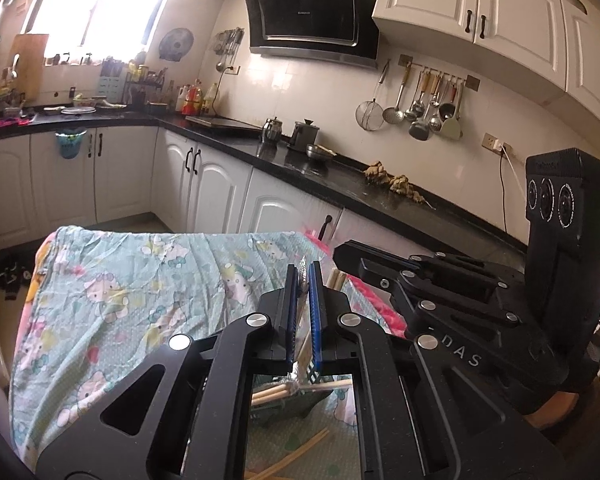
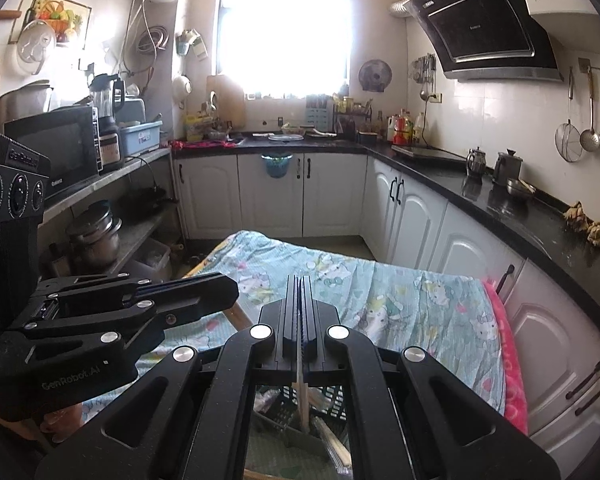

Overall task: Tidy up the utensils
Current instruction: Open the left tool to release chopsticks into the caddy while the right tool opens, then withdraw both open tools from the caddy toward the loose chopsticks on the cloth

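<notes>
Both grippers are over a table draped in a cartoon-print cloth, and each appears to carry something thin. In the left wrist view the left gripper has its blue-lined jaws nearly together on a crinkled, silvery foil-like strip that pokes out at the tips near the centre of the frame; what it is cannot be told beyond that. In the right wrist view the right gripper is closed with the jaws pressed flat together on a pale wooden stick, most likely a chopstick, whose long axis runs along the fingers and shows below them in the lower centre of the frame. The destination, as I judge it, is the dark slotted utensil basket glimpsed through the frame of the right gripper, directly beneath and slightly behind its fingertips; the same basket, with more chopsticks lying across it, shows through the opening in the left gripper's body at the bottom centre of the left view. Loose chopsticks also lie on the cloth at the bottom edge there. The right gripper sits to the right in the left view, so the two are side by side, both above the basket; the right one looks more squarely over it, so its stick probably needs only to go down, end first.
</notes>
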`<action>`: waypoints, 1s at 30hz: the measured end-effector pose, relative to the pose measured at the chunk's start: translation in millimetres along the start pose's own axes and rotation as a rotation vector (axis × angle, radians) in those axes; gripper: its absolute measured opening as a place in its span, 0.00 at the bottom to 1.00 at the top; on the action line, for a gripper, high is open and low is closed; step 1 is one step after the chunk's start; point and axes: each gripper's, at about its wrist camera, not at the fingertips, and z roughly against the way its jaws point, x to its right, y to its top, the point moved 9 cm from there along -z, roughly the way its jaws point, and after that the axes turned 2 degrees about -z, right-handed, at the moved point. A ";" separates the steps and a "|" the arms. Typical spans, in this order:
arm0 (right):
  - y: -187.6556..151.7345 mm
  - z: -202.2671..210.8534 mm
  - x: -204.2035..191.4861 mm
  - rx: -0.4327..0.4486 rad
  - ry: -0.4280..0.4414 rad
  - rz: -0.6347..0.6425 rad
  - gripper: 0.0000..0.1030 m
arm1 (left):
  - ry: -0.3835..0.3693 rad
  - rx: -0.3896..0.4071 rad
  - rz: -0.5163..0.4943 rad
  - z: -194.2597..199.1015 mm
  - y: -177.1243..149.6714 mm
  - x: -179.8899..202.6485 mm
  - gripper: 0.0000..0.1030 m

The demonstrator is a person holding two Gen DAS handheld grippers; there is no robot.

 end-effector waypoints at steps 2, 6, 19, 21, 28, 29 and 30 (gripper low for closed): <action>-9.3 -3.3 2.8 -0.027 -0.001 -0.012 0.05 | 0.012 -0.008 0.008 -0.7 -6.8 -3.8 0.05; -19.9 0.2 10.6 -0.025 -0.021 -0.039 0.42 | 0.057 -0.010 0.027 8.6 -15.9 -13.4 0.35; -43.9 34.9 8.3 0.006 -0.030 -0.056 0.63 | 0.152 0.049 0.133 76.7 -34.6 -48.6 0.90; -45.9 40.5 3.2 0.012 -0.025 -0.045 0.68 | 0.166 0.050 0.145 83.6 -39.5 -52.6 0.90; -55.3 61.5 -12.7 0.041 -0.016 -0.022 0.80 | 0.217 0.048 0.148 108.6 -60.2 -59.2 0.90; -57.0 63.8 -14.7 0.042 -0.016 -0.019 0.81 | 0.220 0.049 0.150 111.7 -62.3 -59.4 0.90; -59.6 66.7 -16.8 0.043 -0.016 -0.016 0.81 | 0.225 0.051 0.152 115.5 -65.1 -59.9 0.90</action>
